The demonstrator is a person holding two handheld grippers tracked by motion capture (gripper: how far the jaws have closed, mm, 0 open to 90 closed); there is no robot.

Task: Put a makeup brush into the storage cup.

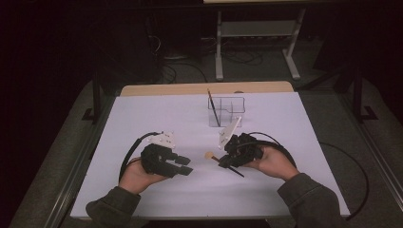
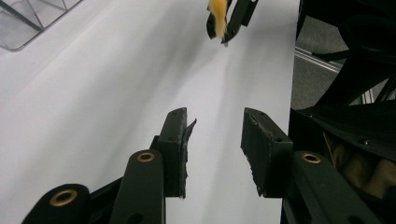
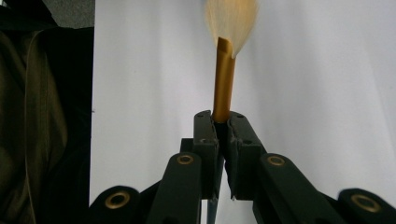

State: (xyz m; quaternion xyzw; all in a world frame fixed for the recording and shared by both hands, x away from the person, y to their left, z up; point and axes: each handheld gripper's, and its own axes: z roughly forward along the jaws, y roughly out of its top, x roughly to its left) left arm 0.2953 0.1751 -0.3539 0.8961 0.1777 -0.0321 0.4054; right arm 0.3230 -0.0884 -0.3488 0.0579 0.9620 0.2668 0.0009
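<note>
High view: the white worktop [image 1: 157, 118] carries a clear acrylic organizer [image 1: 227, 110] near its far edge, just right of centre, with one dark brush [image 1: 213, 107] standing tilted in it. Toward the near edge, left of centre, the left gripper [image 1: 183, 166] hovers with its jaws partly apart and nothing between them. Right of centre, the right gripper [image 1: 227, 159] is clamped on the makeup brush [image 1: 219, 160], gripping the gold ferrule [image 3: 223, 81]; the pale bristles [image 3: 231, 18] point toward the left gripper. I judge the brush light, its handle stiff and rather slick, its bristles soft and easily splayed, so the ferrule or handle is the place to grip. No readable writing appears anywhere.
</note>
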